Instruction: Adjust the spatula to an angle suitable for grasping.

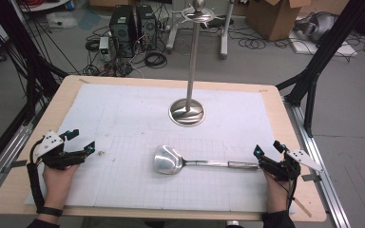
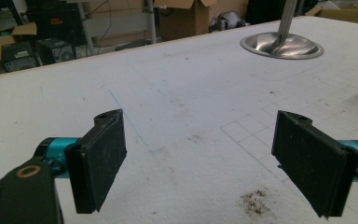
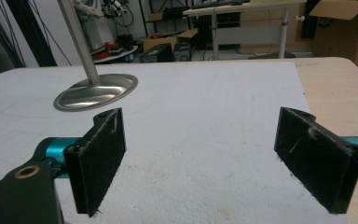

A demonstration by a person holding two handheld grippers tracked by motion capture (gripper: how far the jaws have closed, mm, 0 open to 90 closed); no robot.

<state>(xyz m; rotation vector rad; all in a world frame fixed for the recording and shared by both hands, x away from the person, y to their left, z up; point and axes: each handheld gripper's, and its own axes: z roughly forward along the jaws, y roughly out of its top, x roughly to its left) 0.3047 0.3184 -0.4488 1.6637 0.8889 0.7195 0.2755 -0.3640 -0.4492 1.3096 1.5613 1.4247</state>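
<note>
A metal spatula (image 1: 173, 160) lay between both tongs — handle end just beside the right tongs (image 1: 269, 148), the left tongs (image 1: 81, 140) well apart — both gaped wide, empty.

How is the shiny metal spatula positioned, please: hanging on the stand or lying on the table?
Lying flat on the white mat, the metal spatula is apart from the stand.

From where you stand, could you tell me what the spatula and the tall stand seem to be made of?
The spatula looks like polished metal, probably stainless steel: silver, with bright glare on its blade. The tall stand seems to be the same kind of metal, brushed to glossy; its round base mirrors the pole. The white sheet beneath looks like matte foam or paper board.
</note>
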